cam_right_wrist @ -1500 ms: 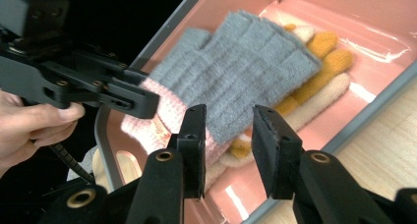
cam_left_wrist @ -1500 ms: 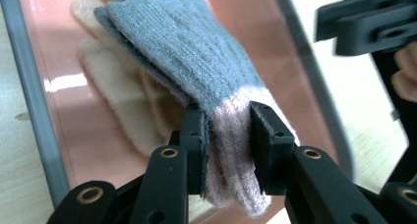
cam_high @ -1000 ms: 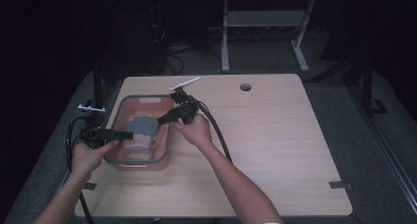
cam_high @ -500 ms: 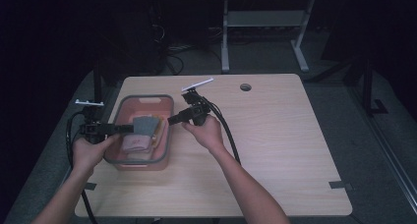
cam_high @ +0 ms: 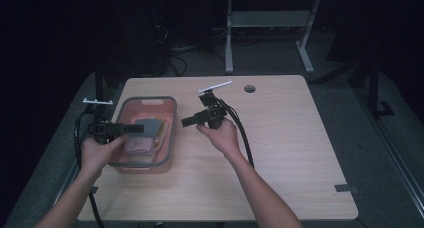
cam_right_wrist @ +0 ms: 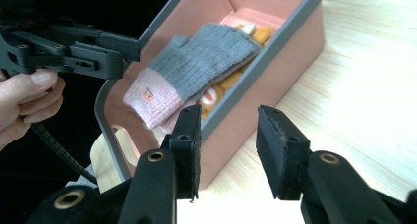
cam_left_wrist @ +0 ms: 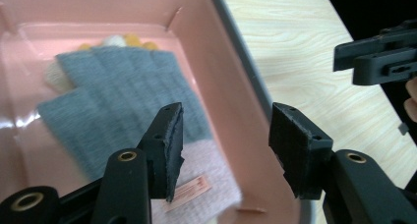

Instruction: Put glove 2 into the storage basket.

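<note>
In the left gripper view we see the left gripper point(cam_left_wrist: 223, 150) with its jaws spread and nothing between the pads; the rim of the pink bin point(cam_left_wrist: 236, 91) passes under the gap, and the grey glove point(cam_left_wrist: 123, 91) lies just beyond the left-hand pad, toward 11 o'clock, not touched by it. In the right gripper view the right gripper point(cam_right_wrist: 227, 150) also stands spread and empty; its jaws have just been opening, and the bin's outer wall point(cam_right_wrist: 275, 52) lies beyond them at 12 o'clock, apart from both pads. In the high view the left gripper point(cam_high: 137, 129) reaches over the bin from 9 o'clock, while the right gripper point(cam_high: 186, 121) hangs over bare tabletop just outside the bin's 3 o'clock wall. We count one bin, two grippers, one table point(cam_high: 280, 153), and one grey glove in full sight; whether a second lies under it we cannot tell. The glove is ribbed knit, grey at the finger end with a pale pink cuff carrying a small reddish tag, and it rests flat inside the bin on an orange-and-cream soft item point(cam_right_wrist: 255, 35). The bin is smooth, glossy pink plastic, rectangular with rounded corners, a grey rim and a handle cutout at the end. The table is light wood grain with a round cable hole point(cam_high: 249, 88) at its far edge, toward 1 o'clock.
</note>
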The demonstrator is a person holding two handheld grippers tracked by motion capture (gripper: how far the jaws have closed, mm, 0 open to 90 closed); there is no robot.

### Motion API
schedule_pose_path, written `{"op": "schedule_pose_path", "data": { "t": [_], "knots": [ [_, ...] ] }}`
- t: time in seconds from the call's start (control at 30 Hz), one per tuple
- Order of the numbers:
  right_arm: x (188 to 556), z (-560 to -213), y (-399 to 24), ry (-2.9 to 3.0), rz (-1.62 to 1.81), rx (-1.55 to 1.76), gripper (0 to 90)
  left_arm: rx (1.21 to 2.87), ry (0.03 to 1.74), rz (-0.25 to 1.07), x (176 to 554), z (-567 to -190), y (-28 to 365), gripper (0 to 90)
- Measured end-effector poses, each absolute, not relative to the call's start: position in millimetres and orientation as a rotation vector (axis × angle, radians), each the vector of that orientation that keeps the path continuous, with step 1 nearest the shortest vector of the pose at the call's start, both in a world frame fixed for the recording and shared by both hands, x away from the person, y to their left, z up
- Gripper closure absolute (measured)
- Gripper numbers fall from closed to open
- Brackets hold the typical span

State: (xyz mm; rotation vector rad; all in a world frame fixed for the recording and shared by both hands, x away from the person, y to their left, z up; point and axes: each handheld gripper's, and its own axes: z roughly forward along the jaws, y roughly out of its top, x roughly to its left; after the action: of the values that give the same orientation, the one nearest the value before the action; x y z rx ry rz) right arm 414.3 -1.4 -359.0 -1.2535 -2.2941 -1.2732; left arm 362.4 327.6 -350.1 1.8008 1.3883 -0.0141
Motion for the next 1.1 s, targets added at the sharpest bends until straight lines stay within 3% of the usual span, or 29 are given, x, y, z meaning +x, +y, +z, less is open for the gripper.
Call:
{"op": "schedule_pose_path", "data": {
  "t": [1.1],
  "knots": [
    [405,-359,-75,-2.213,-1.334,-1.365,51.4,1.856,1.232,-0.055,366,-343,258,38.7]
  ]
}}
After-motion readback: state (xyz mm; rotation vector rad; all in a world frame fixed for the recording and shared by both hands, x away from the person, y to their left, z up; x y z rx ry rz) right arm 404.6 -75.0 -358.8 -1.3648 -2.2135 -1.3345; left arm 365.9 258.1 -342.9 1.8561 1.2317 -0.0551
